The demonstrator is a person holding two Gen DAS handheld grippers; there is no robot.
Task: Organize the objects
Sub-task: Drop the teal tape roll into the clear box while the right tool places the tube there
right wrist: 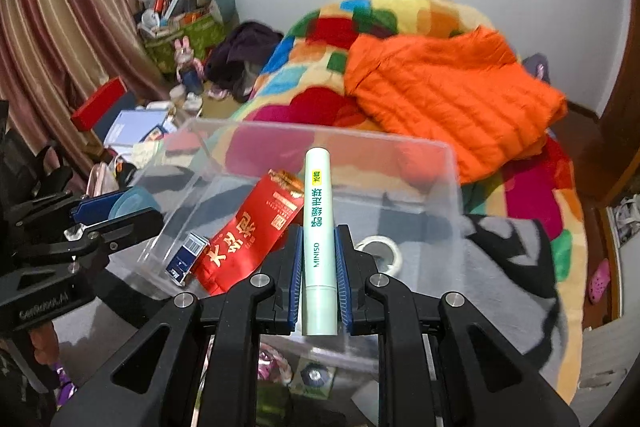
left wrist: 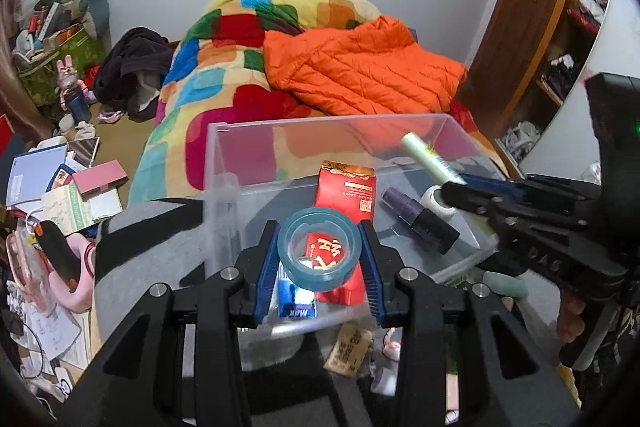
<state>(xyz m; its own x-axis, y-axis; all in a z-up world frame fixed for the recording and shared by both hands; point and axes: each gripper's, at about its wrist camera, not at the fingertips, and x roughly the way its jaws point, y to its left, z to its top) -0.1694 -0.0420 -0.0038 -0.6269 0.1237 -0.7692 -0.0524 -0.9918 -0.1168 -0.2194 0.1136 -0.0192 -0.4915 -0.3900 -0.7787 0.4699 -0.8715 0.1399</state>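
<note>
Nearest your left lens, the left gripper has its blue-padded fingers closed partway on a round roll of translucent blue-green tape, held over the near part of the clear plastic storage box. In your right hand, the right gripper has its fingers nearly together, clamped on a pale green cylindrical tube with green lettering, which stands upright between the pads above the same box. Inside the box lie a red foil packet with gold characters, a small blue-and-white carton, a dark purple bottle with a black cap and a white roll of tape. The box sits on a grey-and-black blanket, with an orange quilted jacket on the bed behind.
</note>
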